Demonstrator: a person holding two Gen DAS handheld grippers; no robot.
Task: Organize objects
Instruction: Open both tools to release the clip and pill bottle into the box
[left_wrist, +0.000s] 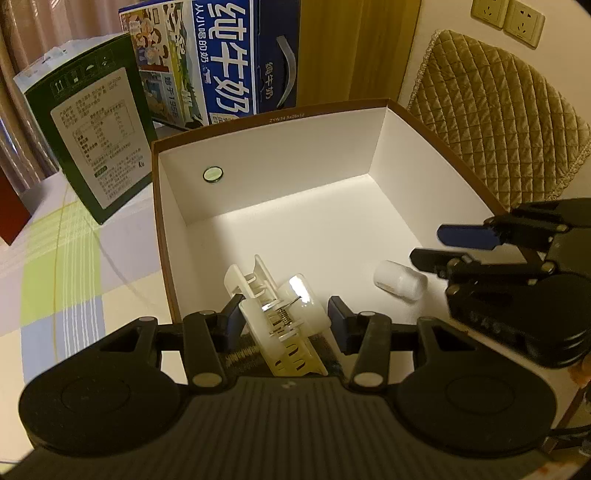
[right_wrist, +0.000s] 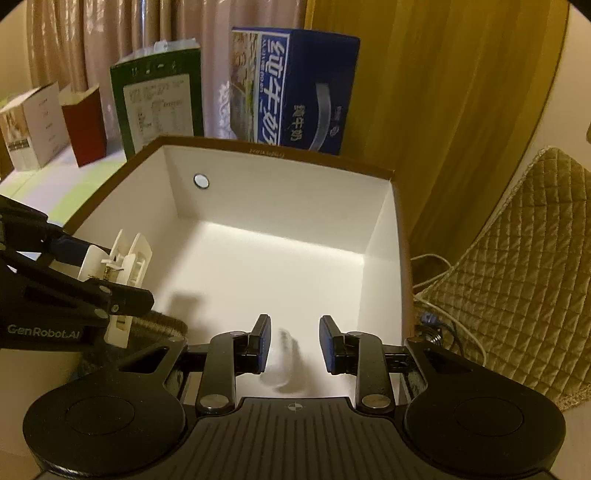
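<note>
Checked tablecloth (left_wrist: 62, 280) at far left, under a dark green carton (left_wrist: 92, 136) with a white label and a blue milk carton (left_wrist: 229, 55) standing behind. Farther left in the right wrist view, a red box (right_wrist: 85, 125) and a white box (right_wrist: 31, 125) before pink curtains. Centre: open brown cardboard box (left_wrist: 162, 236), white inside, with a round metal disc (left_wrist: 213, 174) on its back wall. Low over the box's near left edge, left gripper (left_wrist: 284, 314), pinching a white hair claw clip (left_wrist: 275, 314) between its blue pads, clip tilted, spring and teeth showing. Just right of the clip, on the box floor, a small white bottle (left_wrist: 399, 282) lying on its side. Right gripper (right_wrist: 294, 343) above it, fingers spread, holding nothing; bottle blurred in the gap between the fingers in the right wrist view, apart from both pads. Far right, quilted tan cushion (left_wrist: 495, 122) and two wall sockets (left_wrist: 508, 18).
</note>
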